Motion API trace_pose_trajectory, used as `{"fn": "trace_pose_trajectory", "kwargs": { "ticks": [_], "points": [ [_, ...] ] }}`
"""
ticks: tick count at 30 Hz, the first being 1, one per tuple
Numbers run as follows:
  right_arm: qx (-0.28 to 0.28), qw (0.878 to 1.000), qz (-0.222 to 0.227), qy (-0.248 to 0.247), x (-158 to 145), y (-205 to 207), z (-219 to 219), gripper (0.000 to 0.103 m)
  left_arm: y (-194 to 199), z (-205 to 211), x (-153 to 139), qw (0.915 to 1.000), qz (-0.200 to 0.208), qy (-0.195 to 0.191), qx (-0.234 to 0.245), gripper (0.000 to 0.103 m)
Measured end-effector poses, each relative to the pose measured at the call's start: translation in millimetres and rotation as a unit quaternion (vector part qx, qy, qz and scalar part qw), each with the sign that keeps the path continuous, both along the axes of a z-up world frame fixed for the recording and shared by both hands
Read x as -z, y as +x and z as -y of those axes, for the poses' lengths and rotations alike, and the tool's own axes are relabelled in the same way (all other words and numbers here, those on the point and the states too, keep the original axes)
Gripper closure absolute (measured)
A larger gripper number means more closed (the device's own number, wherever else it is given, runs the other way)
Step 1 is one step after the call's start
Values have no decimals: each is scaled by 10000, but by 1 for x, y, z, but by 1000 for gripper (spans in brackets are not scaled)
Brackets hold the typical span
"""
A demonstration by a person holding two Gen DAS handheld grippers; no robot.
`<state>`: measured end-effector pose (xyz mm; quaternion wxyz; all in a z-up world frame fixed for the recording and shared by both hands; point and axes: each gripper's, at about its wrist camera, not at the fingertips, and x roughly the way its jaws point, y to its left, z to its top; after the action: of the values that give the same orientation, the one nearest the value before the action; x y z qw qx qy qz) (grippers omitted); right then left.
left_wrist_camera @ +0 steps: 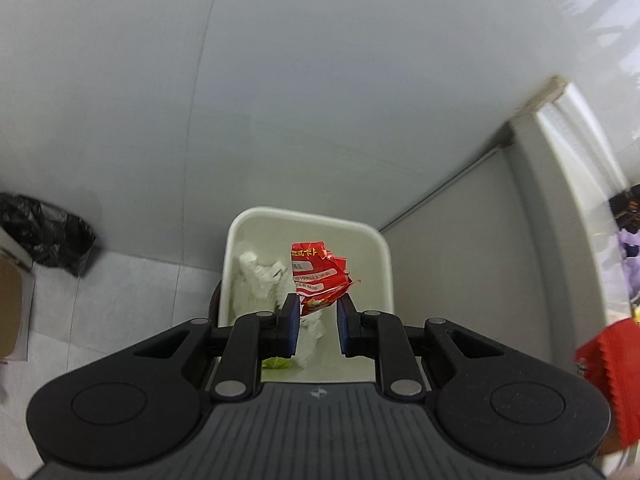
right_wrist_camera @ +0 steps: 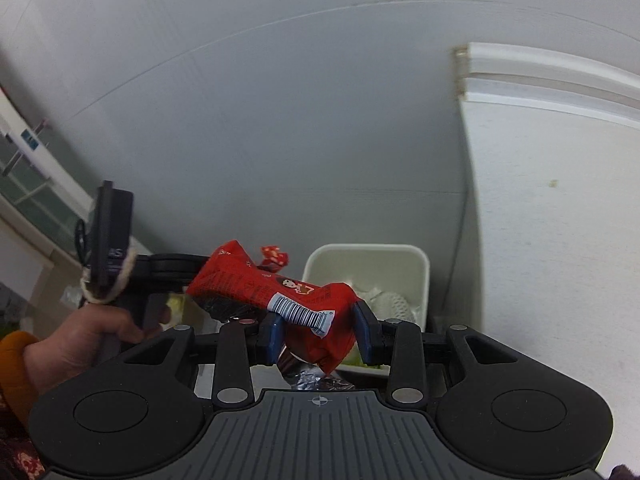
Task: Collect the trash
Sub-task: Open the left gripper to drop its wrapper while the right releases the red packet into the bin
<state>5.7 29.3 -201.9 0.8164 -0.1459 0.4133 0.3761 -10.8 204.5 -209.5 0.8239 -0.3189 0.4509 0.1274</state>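
Drop-off step. Left gripper above white rectangular plastic bin, fingers spread, torn red foil wrapper barely caught. Right gripper pinching red snack packet beside bin; next carry over bin, release.

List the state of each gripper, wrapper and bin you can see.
left gripper: partly open, small red wrapper between its pads over the bin, grip unclear.
right gripper: shut on large red packet.
white bin: open-topped, upright, holds white crumpled paper.
black bag: crumpled on the floor by the wall.
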Motion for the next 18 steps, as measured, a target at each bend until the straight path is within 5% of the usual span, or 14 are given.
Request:
{"fn": "trace_pose_trajectory", "kwargs": {
  "ticks": [18],
  "points": [
    [246, 9963, -411, -713, 63, 32, -61, 68, 26, -19, 86, 9983, -511, -133, 252, 84]
  ]
}}
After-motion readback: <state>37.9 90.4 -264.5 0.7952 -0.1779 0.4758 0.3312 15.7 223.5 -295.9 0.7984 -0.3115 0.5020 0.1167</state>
